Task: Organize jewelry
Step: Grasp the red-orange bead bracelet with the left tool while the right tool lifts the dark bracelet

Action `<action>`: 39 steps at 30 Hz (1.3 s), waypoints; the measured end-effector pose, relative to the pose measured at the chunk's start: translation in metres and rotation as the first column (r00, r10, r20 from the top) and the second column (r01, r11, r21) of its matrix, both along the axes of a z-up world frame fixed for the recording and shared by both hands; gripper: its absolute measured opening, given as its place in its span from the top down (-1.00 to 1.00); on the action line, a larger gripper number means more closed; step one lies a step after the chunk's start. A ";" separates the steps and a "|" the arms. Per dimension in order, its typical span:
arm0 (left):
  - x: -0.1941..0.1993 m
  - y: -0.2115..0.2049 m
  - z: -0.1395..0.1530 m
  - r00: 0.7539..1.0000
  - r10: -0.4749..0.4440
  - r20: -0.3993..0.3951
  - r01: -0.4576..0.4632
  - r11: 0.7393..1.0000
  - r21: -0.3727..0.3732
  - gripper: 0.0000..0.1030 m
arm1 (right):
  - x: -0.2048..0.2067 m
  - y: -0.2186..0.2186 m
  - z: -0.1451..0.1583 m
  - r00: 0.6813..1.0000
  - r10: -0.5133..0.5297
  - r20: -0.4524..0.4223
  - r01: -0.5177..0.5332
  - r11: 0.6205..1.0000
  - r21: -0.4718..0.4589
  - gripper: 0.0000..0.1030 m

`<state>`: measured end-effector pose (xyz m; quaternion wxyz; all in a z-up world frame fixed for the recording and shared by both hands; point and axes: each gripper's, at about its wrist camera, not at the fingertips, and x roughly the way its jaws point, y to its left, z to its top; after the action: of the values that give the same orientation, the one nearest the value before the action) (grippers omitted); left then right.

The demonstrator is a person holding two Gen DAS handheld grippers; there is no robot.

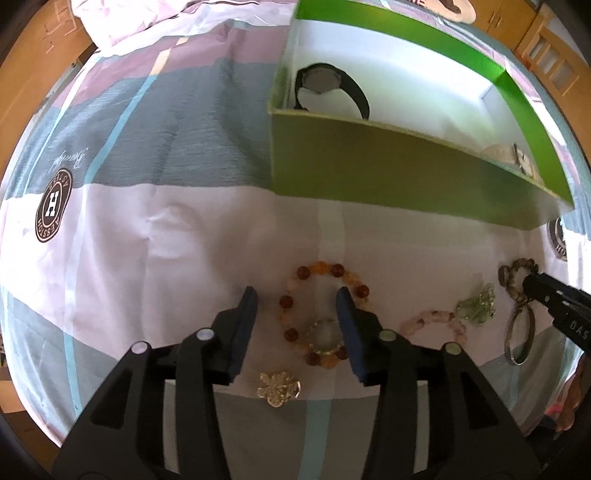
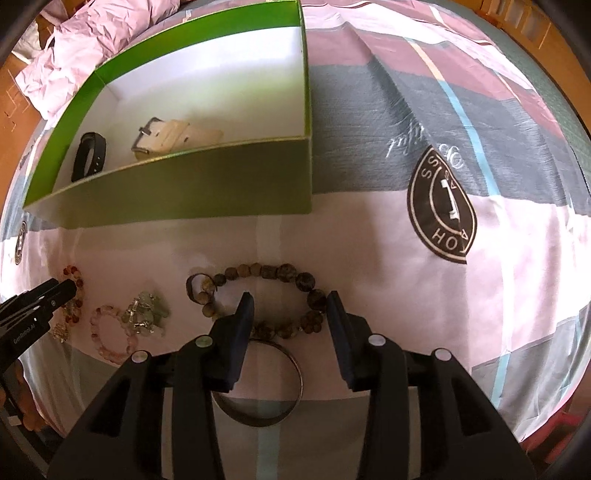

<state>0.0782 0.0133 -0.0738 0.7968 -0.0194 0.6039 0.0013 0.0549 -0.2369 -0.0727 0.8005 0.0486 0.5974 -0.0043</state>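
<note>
My left gripper stands open, pointing down over an orange and red bead bracelet on the bedsheet. Part of that bracelet lies between its fingers, and the pads are not pressing on it. My right gripper is also open, straddling the near side of a brown bead bracelet. A metal bangle lies just below that bracelet. Beyond both stands a green box with a black band and a white-strapped watch inside.
A gold flower brooch, a pink bead bracelet and a green crystal piece lie on the sheet between the two grippers. A rumpled pink quilt is heaped behind the box. The bed edge runs close below the jewelry.
</note>
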 end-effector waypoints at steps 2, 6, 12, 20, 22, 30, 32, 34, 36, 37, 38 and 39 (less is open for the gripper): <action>0.001 -0.007 -0.003 1.000 -0.030 -0.003 0.030 0.999 0.013 -0.15 | 0.001 0.001 -0.002 1.000 0.006 -0.001 -0.006 1.000 -0.009 0.20; 0.002 -0.024 -0.006 0.997 -0.079 -0.012 0.080 0.995 0.061 -0.27 | 0.002 0.002 -0.003 1.000 0.010 -0.003 -0.010 1.000 -0.017 0.20; 0.004 -0.024 -0.012 0.998 -0.038 -0.040 0.039 0.999 0.026 -0.45 | 0.003 -0.004 -0.002 1.000 0.000 -0.003 0.000 1.000 -0.004 0.20; 0.006 -0.019 -0.016 0.998 -0.038 -0.044 0.039 0.999 0.011 -0.47 | 0.003 -0.003 -0.006 1.000 0.005 -0.004 -0.005 1.000 -0.001 -0.04; 0.005 -0.019 -0.015 0.998 -0.036 -0.041 0.037 0.999 0.012 -0.47 | 0.003 -0.004 -0.006 1.000 0.001 -0.004 -0.001 1.000 0.005 -0.03; -0.007 -0.019 -0.006 0.999 -0.035 -0.009 0.035 0.999 0.001 0.47 | -0.004 0.006 -0.004 0.999 0.037 0.016 -0.037 0.999 -0.009 0.66; -0.009 -0.021 -0.005 0.999 -0.037 -0.004 0.037 0.999 0.012 0.76 | -0.005 0.009 -0.002 0.999 0.049 0.023 -0.049 0.999 0.001 0.76; -0.009 -0.021 -0.002 0.999 -0.035 0.001 0.035 0.999 0.002 0.81 | -0.006 0.013 0.000 0.997 0.064 0.030 -0.065 0.998 0.018 0.78; -0.011 -0.021 0.002 0.999 -0.030 0.021 0.030 1.000 0.001 0.85 | -0.007 0.016 0.004 0.996 0.077 0.050 -0.078 0.997 0.018 0.80; -0.012 -0.021 0.007 0.999 -0.028 0.042 0.028 1.000 0.004 0.85 | -0.009 0.018 0.009 0.994 0.085 0.075 -0.086 0.996 0.015 0.80; -0.012 -0.019 0.011 0.998 -0.027 0.054 0.027 1.000 0.002 0.85 | -0.009 0.020 0.013 0.992 0.089 0.089 -0.090 0.996 0.011 0.80; -0.015 -0.020 0.017 0.997 -0.028 0.074 0.029 1.000 -0.008 0.85 | -0.011 0.022 0.021 0.988 0.096 0.119 -0.097 0.995 -0.003 0.80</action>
<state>0.0635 -0.0067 -0.0567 0.8184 -0.0143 0.5743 -0.0136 0.0437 -0.2147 -0.0521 0.8339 0.0210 0.5502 0.0384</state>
